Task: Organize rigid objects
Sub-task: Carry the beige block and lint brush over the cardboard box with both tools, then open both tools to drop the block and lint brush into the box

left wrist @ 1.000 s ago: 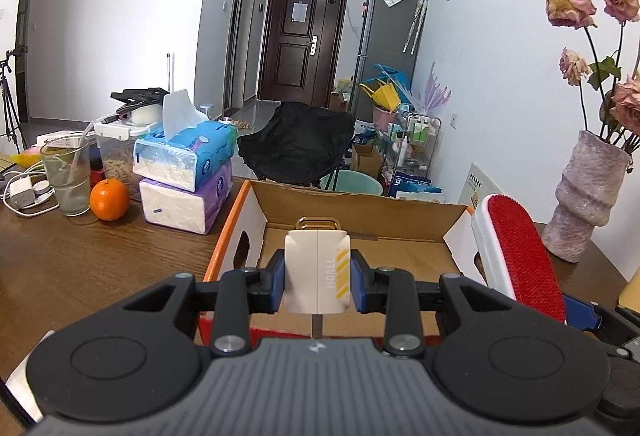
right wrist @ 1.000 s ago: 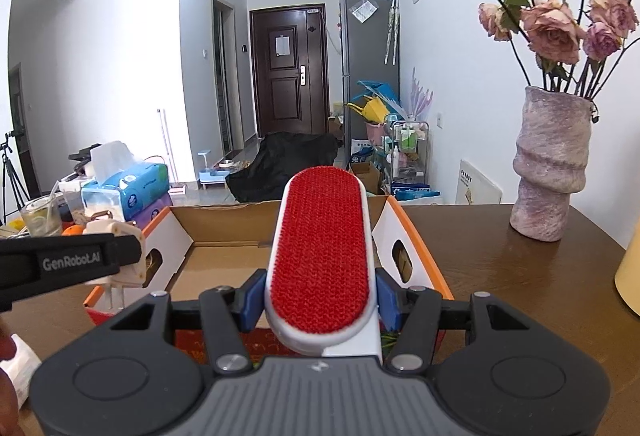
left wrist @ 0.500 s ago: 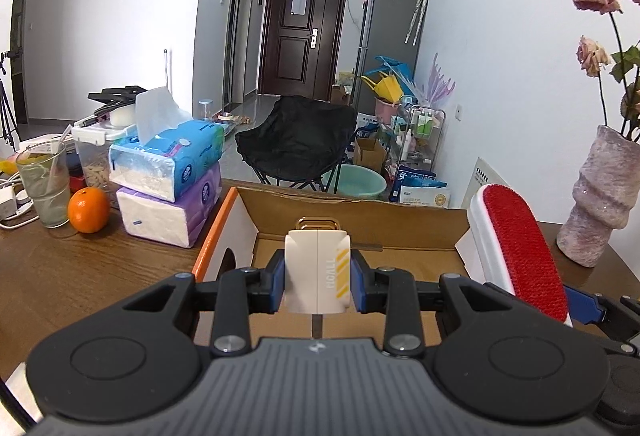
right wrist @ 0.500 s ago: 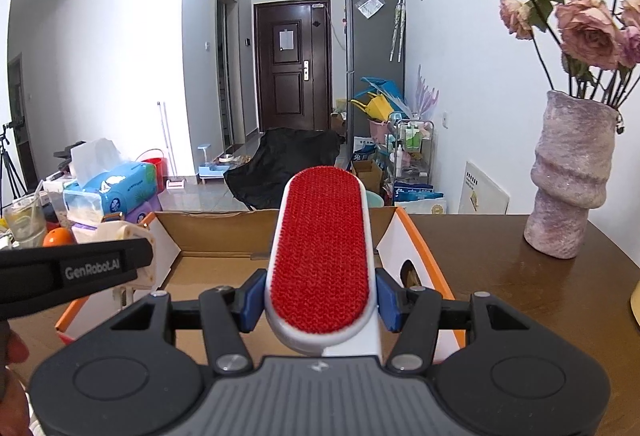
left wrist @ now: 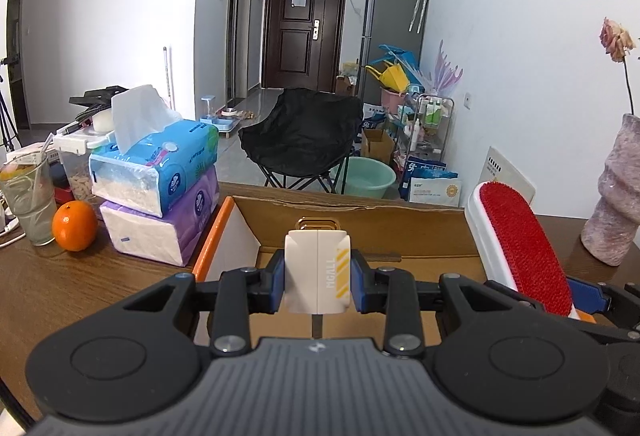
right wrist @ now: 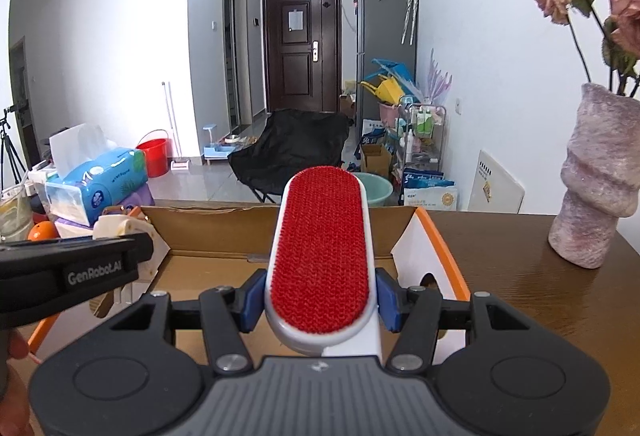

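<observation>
My left gripper [left wrist: 317,278] is shut on a small white block with yellow stripes [left wrist: 317,272], held above the open cardboard box [left wrist: 368,220]. My right gripper [right wrist: 320,300] is shut on a white lint brush with a red pad [right wrist: 322,232], also over the box [right wrist: 208,228]. In the left wrist view the lint brush [left wrist: 520,248] shows at the right, over the box's right side. In the right wrist view the left gripper's black body [right wrist: 72,272] and the white block [right wrist: 120,230] appear at the left, over the box's left side.
Stacked tissue packs [left wrist: 160,179], an orange [left wrist: 75,225] and a glass [left wrist: 28,203] stand left of the box on the wooden table [left wrist: 60,288]. A pink vase of dried roses [right wrist: 592,175] stands at the right. A black folding chair [left wrist: 300,135] is beyond the table.
Both grippers have moved forward over the box with their objects still held. The box, tissue packs and vase look closer, and the vase has slid toward the right edge.
</observation>
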